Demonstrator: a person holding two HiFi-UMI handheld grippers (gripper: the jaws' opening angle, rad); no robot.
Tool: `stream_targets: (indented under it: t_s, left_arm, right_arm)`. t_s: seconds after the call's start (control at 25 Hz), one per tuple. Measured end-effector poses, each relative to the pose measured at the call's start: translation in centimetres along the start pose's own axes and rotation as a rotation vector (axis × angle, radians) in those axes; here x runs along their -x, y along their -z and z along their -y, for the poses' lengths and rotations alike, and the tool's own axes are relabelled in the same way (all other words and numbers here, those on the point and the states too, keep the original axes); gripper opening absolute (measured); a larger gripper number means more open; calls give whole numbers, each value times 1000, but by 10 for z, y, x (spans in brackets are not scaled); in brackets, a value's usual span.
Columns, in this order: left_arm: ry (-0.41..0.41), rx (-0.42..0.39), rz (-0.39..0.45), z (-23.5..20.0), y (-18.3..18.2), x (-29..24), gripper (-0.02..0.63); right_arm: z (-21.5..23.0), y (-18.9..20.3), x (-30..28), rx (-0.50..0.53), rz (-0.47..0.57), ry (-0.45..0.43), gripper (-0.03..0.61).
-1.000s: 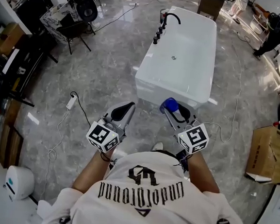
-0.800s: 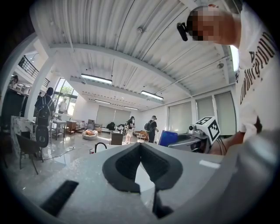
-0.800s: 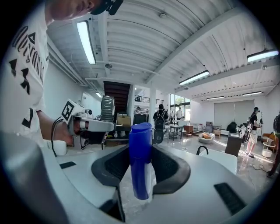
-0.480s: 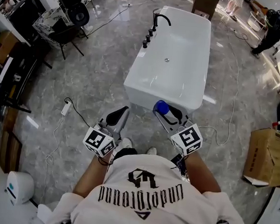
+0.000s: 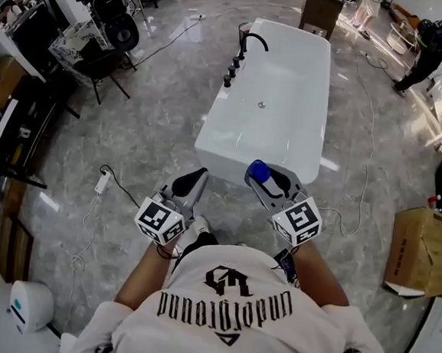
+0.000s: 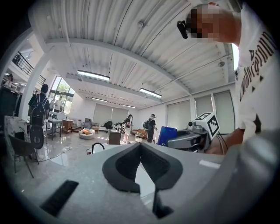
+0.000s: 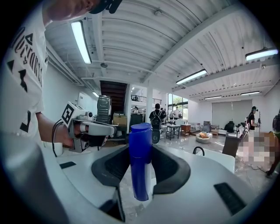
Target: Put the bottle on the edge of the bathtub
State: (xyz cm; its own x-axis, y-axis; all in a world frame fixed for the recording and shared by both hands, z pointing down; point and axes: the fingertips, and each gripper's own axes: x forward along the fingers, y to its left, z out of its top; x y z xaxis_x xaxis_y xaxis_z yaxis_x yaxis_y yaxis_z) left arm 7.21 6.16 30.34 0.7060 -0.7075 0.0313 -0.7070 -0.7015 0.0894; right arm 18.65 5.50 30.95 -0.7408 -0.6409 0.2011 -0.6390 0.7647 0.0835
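A white bathtub (image 5: 290,86) stands ahead on the marble floor, with a black faucet (image 5: 252,40) at its far left rim. My right gripper (image 5: 263,177) is shut on a blue bottle (image 5: 258,170), which it holds upright just at the tub's near end. In the right gripper view the bottle (image 7: 140,166) stands between the dark pads (image 7: 173,168), and the tub rim (image 7: 218,159) shows behind it. My left gripper (image 5: 190,183) hangs beside it to the left, shut with nothing in it. Its pads (image 6: 127,168) meet at the tip.
A cardboard box (image 5: 418,247) sits at the right. A power strip with its cable (image 5: 103,181) lies on the floor at the left. Black chairs and stands (image 5: 111,31) crowd the far left. A person (image 5: 429,44) stands at the far right.
Both grippers have moved forward toward the tub, and its near end now lies just under the bottle. The grip on the bottle is unchanged.
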Motion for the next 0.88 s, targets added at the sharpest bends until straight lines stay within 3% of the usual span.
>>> stream_targets:
  t_s: [0.88]
  left_arm:
    - [97, -18, -16, -173, -22, 15, 15]
  right_arm:
    - [1, -50, -177, 21, 4, 72, 155]
